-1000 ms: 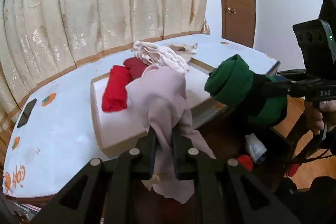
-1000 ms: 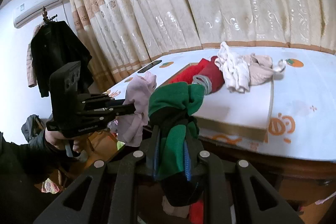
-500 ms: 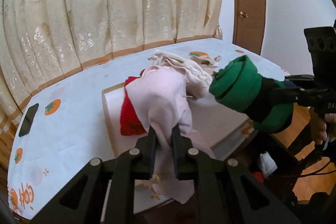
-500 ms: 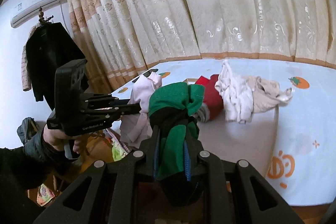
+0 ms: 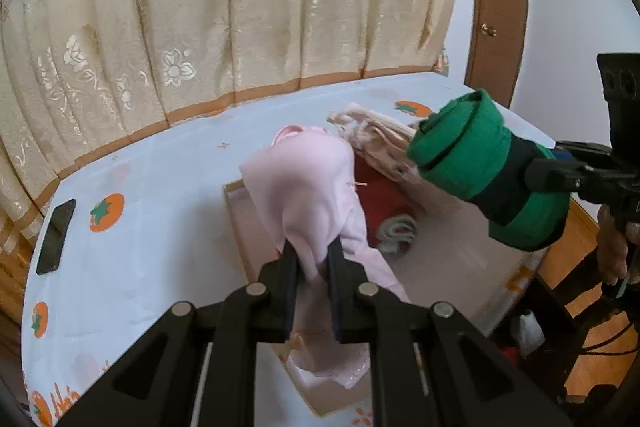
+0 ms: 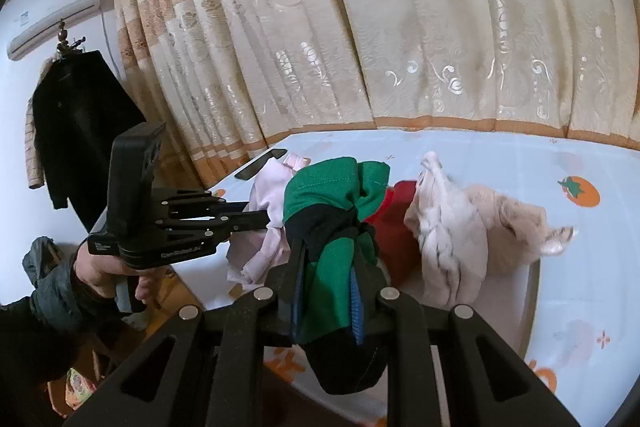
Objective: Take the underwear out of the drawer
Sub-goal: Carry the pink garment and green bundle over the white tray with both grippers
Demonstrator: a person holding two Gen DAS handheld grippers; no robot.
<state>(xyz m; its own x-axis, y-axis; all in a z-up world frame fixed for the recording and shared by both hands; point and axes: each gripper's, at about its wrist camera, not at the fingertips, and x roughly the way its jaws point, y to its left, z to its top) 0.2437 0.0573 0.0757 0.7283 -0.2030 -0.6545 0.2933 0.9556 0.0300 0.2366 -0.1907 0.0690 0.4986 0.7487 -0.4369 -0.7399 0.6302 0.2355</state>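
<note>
My left gripper [image 5: 310, 259] has its fingers clamped on soft pink underwear [image 5: 308, 187], which droops in limp folds. My right gripper [image 6: 328, 275] pinches a thick rolled green-and-black pair [image 6: 332, 203]. Both hang over the shallow board tray [image 5: 236, 223] on the table [image 5: 152, 187]. In it lie a red garment [image 5: 380, 195] and crumpled cream ones [image 6: 452, 227]. Beyond hangs the brocade curtain [image 5: 240, 7].

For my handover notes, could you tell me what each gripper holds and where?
Left gripper: pink garment, pinched mid-fabric. Right gripper: green-and-black garment, pinched around its bunched middle.
</note>
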